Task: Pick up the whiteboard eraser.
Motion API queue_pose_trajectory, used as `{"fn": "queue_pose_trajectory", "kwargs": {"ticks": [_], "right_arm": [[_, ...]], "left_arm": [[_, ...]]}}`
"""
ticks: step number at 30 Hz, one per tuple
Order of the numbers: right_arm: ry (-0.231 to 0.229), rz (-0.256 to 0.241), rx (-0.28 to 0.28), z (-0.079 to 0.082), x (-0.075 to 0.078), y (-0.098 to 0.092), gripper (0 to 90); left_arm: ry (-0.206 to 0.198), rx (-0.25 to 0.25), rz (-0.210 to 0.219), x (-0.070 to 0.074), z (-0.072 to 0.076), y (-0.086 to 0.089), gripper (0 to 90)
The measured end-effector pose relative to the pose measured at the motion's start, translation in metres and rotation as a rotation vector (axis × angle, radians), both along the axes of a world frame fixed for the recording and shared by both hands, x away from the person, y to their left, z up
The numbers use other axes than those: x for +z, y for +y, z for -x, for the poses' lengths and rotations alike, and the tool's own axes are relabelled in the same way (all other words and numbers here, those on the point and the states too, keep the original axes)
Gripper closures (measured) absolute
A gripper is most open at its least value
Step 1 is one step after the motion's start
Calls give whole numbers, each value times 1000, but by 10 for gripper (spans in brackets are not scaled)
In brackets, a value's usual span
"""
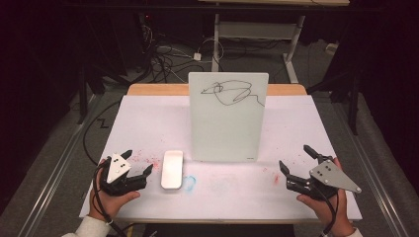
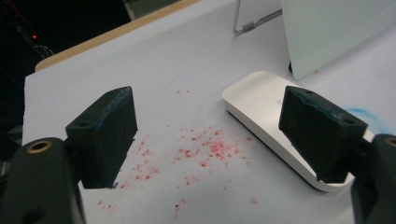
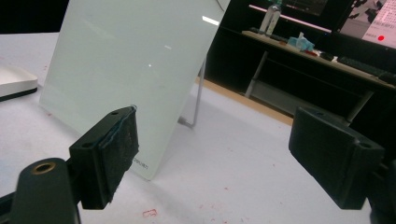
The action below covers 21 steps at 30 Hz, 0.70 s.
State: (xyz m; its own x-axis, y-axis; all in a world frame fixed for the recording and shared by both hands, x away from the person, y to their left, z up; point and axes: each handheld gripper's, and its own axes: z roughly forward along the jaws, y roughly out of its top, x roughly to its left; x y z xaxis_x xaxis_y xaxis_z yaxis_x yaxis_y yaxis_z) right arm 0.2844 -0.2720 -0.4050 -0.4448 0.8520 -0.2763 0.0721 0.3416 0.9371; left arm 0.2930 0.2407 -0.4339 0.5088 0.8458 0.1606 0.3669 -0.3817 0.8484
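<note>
Table (image 1: 148, 118): one, white top with a wooden strip showing along the far edge.

Items on it, counted:
- One whiteboard (image 1: 227, 116), glassy white, propped upright on a wire stand (image 2: 252, 23) near the middle of the far half. One black scribble (image 1: 230, 93) runs across its upper part. The stand's thin leg also shows behind the board in the right gripper view.
- One eraser-like white block (image 1: 172, 169), rounded, with a dark underside, lying flat near the front edge, left of centre, just in front of the board's lower left corner and apart from it.
- One blue smudge (image 1: 190, 182) on the table surface just right of the block.
- Red specks (image 2: 205, 149) scattered left of the block, plus a smaller red mark (image 1: 276, 179) toward the front right.

Grippers: two, one per hand.
- Left gripper (image 1: 136, 165): held at the front left corner area, jaws spread wide, nothing between them. In the left gripper view the block lies just behind the right-hand jaw; contact cannot be told.
- Right gripper (image 1: 295, 158): held at the front right, jaws spread wide, holding nothing, pointing toward the board's right lower corner and well short of it.

Both hands rest near the front edge.
</note>
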Motion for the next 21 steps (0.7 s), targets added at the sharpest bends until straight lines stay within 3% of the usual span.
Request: {"fn": "queue_pose_trajectory", "kwargs": {"ticks": [3, 7, 9, 14, 16, 21], "right_arm": [[8, 22, -14, -1, -2, 2, 164], [5, 63, -33, 0, -3, 5, 165], [10, 62, -34, 0, -3, 6, 165], [22, 77, -40, -8, -5, 10, 168], [33, 89, -36, -12, -7, 12, 168], [44, 105, -24, -15, -10, 17, 168]], "left_arm": [[35, 9, -9, 0, -2, -5, 189], [114, 32, 24, 3, -4, -12, 219], [149, 62, 11, 5, -4, -19, 219], [276, 80, 30, 13, -11, -47, 218], [318, 86, 11, 13, -20, -64, 218], [376, 113, -30, 4, -36, -78, 200]]}}
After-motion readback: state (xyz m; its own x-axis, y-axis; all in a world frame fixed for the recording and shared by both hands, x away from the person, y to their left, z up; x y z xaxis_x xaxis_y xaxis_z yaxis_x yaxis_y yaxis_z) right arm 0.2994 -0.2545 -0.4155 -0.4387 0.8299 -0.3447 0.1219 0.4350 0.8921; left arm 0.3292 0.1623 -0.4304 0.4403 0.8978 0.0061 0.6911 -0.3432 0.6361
